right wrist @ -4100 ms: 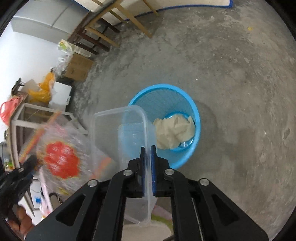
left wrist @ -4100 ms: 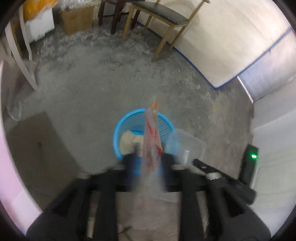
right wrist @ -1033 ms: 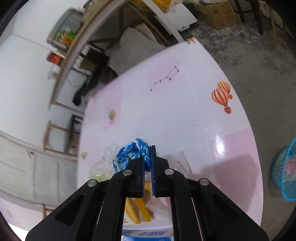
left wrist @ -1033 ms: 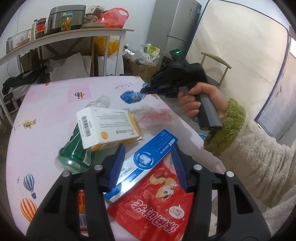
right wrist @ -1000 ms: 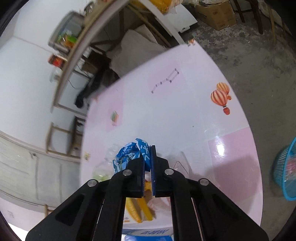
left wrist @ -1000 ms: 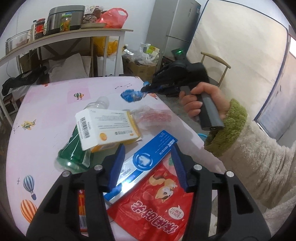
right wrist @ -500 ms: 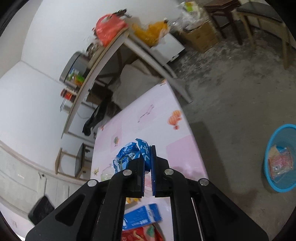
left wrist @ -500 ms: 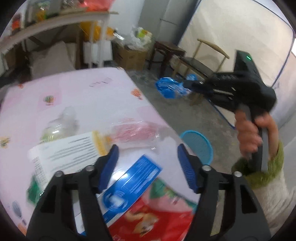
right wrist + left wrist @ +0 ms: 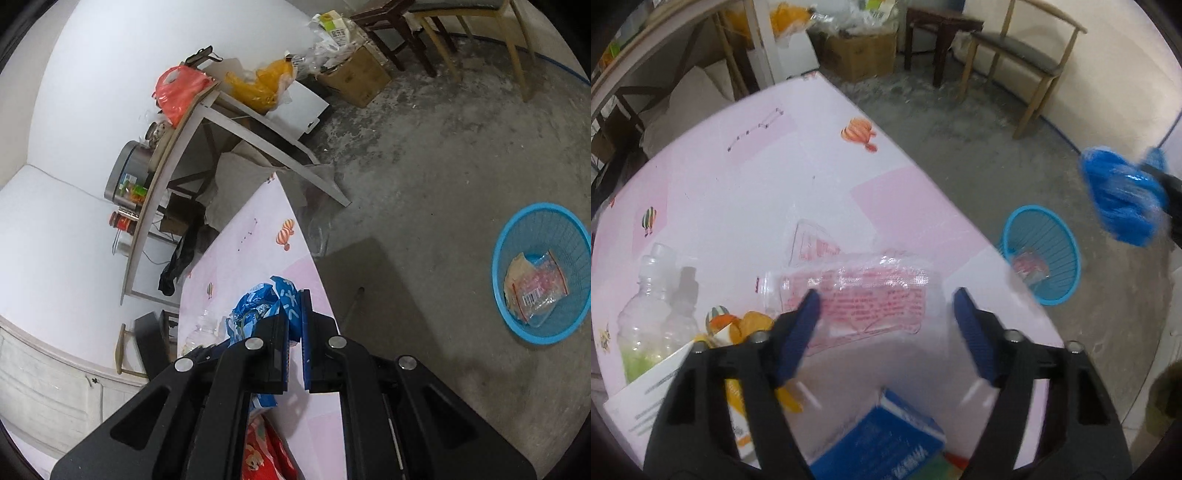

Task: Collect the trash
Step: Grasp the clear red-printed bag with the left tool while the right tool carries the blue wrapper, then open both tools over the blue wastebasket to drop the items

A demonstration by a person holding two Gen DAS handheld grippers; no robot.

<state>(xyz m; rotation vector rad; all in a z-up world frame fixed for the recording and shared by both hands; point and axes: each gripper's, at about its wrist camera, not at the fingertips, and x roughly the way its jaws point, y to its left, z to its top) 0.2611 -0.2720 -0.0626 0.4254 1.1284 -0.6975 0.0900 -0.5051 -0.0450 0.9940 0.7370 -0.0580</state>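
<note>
My left gripper [image 9: 886, 306] is open just above a clear plastic wrapper with red print [image 9: 857, 295] lying on the pink table [image 9: 746, 177]. My right gripper [image 9: 294, 310] is shut on a crumpled blue wrapper [image 9: 266, 306], held in the air beside the table's edge; the wrapper also shows blurred at the right of the left wrist view [image 9: 1123, 199]. The blue trash basket [image 9: 1067, 266] stands on the floor by the table, also in the right wrist view [image 9: 517, 325], with wrappers inside.
On the table lie an empty clear bottle [image 9: 653, 291], a white and orange box [image 9: 665, 391], a blue box [image 9: 886, 439] and a red snack bag [image 9: 266, 450]. A wooden chair [image 9: 1023, 62], a cardboard box [image 9: 860, 55] and a shelf table [image 9: 192, 122] stand around.
My right gripper has carried the blue wrapper off the table and out toward the basket. My left gripper has moved forward over the clear red-printed wrapper.
</note>
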